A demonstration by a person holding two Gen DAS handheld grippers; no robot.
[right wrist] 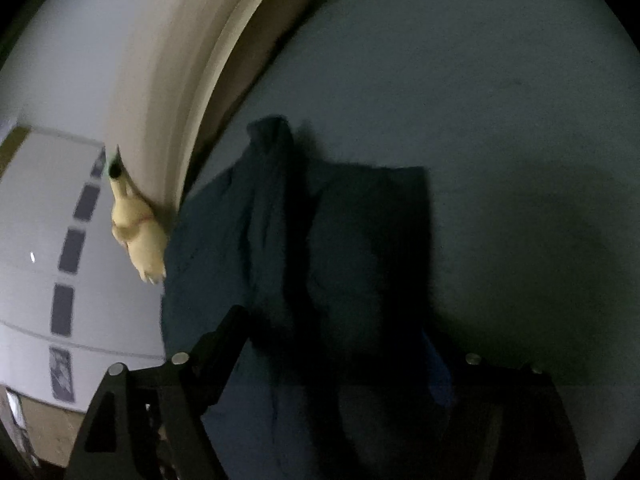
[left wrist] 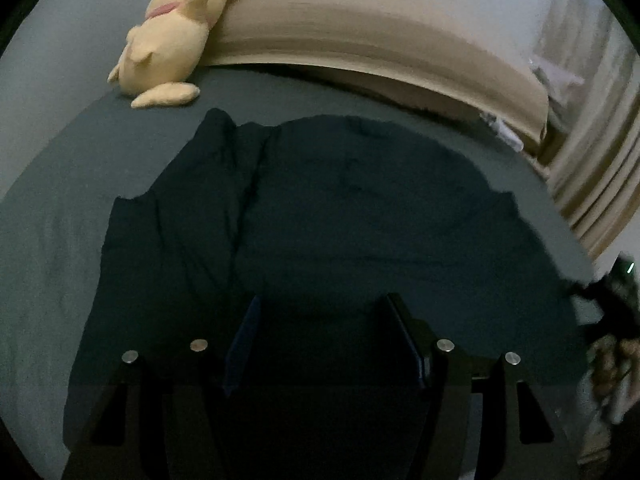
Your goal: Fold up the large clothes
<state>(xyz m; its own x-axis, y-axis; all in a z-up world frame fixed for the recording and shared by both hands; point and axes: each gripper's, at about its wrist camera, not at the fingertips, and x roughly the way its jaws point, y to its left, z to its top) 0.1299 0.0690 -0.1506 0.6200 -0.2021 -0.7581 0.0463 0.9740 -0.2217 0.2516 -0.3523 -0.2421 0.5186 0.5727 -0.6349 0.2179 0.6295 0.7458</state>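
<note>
A large dark navy garment [left wrist: 320, 208] lies spread on the bed, with a folded band along its left side. In the left wrist view my left gripper [left wrist: 322, 300] hovers over the garment's near edge, its jaws open and nothing pinched between them. In the right wrist view the same garment [right wrist: 280, 248] lies rumpled, one narrow part reaching toward the headboard. My right gripper [right wrist: 336, 332] stands open above it; the cloth shows in the gap, but the pads are not pressing on it. Deep shadow hides the cloth nearest both grippers.
The bed has a grey-blue sheet [left wrist: 60, 208] and a beige padded headboard [left wrist: 360, 28]. A yellow plush toy [left wrist: 168, 36] leans against the headboard at the far left. Beige curtains [left wrist: 600, 168] hang at the right. A white wall and wardrobe [right wrist: 48, 240] stand beyond the bed.
</note>
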